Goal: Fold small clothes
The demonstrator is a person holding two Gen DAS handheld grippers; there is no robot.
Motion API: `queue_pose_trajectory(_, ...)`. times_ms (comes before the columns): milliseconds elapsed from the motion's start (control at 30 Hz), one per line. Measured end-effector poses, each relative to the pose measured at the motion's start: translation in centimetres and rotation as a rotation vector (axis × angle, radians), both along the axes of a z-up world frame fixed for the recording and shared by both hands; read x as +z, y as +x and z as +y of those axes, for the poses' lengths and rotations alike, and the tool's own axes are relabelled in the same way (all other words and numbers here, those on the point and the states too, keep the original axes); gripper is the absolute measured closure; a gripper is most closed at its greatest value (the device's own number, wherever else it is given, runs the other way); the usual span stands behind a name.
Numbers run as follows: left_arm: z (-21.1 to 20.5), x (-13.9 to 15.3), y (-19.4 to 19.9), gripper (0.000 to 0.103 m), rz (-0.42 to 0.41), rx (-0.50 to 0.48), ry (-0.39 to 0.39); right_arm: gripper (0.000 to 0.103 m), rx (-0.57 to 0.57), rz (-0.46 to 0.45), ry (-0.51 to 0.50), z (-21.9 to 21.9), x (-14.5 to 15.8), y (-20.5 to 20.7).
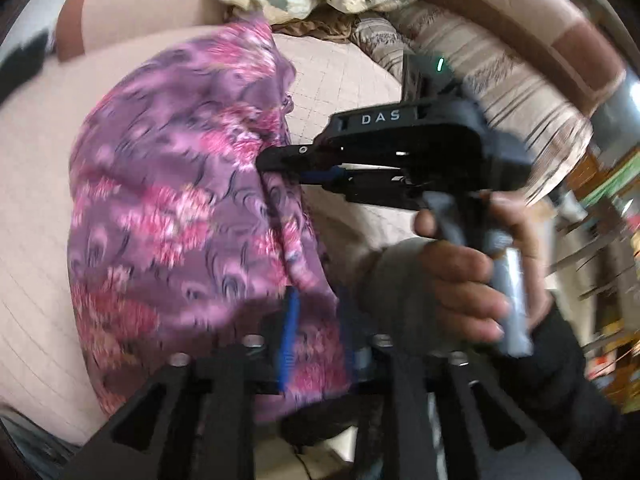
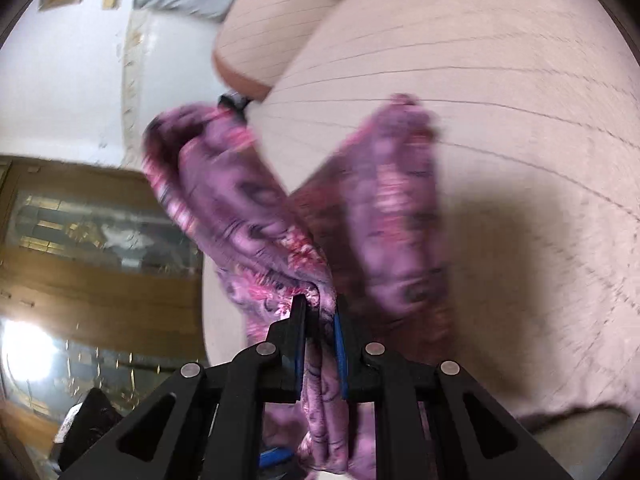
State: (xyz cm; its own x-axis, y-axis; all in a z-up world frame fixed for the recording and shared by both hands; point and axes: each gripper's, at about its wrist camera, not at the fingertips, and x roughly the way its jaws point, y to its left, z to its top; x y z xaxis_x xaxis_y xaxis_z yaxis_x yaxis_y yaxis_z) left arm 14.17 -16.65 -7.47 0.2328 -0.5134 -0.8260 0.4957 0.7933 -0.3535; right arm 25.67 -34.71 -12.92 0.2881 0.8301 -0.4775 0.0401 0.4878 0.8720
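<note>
I see purple-and-pink floral fabric garment (image 1: 172, 208) draped over beige quilted bed surface (image 1: 36, 184), ahead of both hand-held grippers. My right hand-held gripper (image 2: 320, 320) clamped on bunched fabric edge, cloth pinched between blue pads. My left hand-held gripper (image 1: 320, 344) parted; fabric lies between fingers, contact unclear through blur. No containers in view.
</note>
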Motion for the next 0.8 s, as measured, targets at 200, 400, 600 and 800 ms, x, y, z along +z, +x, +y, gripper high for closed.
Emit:
queue_pose_trajectory(200,7.2,1.7,0.4,0.036,-0.057,0.196,-0.027,0.059,-0.044,-0.022,-0.002,-0.9,0.7,-0.2)
queue_pose_trajectory(400,11.1,-1.7,0.4,0.036,-0.007,0.32,0.091,0.042,-0.055,-0.096,-0.128,0.5,4.5,-5.6)
queue_pose_trajectory(600,10.5,-5.2,-0.9,0.036,0.115,0.297,0.115,0.096,0.043,-0.052,-0.54,5.8,4.5,-7.7)
queue_pose_trajectory(800,12.6,-1.4,-1.7,0.036,0.034,0.275,0.043,0.092,0.037,0.039,-0.655,5.7,4.1,-8.4)
